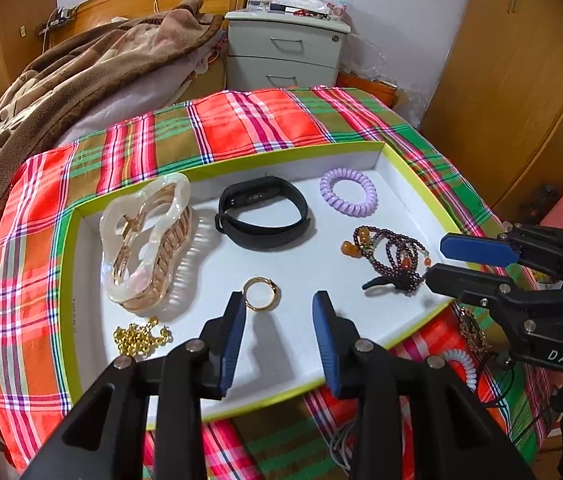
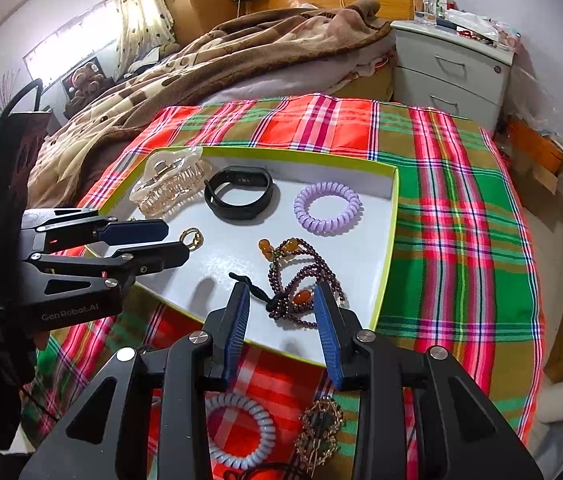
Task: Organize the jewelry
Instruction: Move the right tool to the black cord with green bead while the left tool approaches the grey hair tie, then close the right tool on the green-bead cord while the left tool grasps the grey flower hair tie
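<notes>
Left gripper (image 1: 279, 300) jaws wide, empty; ring (image 1: 260, 293) just ahead between tips, in tray (image 1: 413, 168). Right gripper (image 2: 281, 296) wide over beads (image 2: 301, 276). We lift straight, clear of both.

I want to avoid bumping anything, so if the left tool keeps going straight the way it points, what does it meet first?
Probably the gold ring. It lies on the tray floor just ahead of the open left tool, nearer its left finger. Depth is hard to judge, so the fingers might touch the bare floor beside it first.
</notes>
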Demonstrator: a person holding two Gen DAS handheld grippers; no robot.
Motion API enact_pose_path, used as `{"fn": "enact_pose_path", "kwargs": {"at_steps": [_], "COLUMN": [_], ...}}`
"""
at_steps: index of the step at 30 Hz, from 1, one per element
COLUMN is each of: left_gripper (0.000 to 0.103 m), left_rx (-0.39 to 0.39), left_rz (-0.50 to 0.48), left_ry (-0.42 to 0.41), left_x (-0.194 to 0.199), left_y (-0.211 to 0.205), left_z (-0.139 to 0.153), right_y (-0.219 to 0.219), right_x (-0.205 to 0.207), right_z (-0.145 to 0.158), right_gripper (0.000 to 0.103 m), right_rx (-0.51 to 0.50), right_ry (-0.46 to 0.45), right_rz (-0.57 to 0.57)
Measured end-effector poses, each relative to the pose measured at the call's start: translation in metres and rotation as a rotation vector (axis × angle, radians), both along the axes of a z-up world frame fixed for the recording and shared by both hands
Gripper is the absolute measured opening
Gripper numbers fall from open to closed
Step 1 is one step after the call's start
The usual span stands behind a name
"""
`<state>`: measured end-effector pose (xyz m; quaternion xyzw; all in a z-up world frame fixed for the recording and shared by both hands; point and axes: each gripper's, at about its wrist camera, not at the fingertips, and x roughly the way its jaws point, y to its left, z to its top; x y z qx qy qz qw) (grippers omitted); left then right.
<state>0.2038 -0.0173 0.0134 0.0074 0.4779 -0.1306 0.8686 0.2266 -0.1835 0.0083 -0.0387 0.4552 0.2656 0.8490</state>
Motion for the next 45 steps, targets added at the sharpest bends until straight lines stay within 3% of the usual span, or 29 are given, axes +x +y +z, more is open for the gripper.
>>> {"fn": "enact_pose_path", "kwargs": {"at_steps": [12,19,28,45], "left_gripper": [0.04,0.041,0.041,0.041], "left_rx": [-0.034,-0.056,-0.083,-0.105], "left_rz": [0.001,-0.004,-0.007,0.021], "left_ry": [-0.057,-0.048,-0.015,0.019], "left_x": [-0.04,-0.06,-0.081,-0.096], "left_y": [0.002,0.002,0.002,0.012], "left_z": [0.022,0.019,0.005,-0.009], "right_y": [-0.022,-0.053,-0.08,-0.064], "right_x": [-0.03,-0.054,-0.085,-0.104], "right_z": [0.02,0.023,0.007,-0.026], "right_gripper": [0.035,0.035,0.036,0.036], "right_rx": [0.059,0.068,0.083,-0.036], "right_ry": [-0.054,-0.07,-0.023,0.028], "right_rz": [-0.083,-0.165,-0.233,-0.248]}}
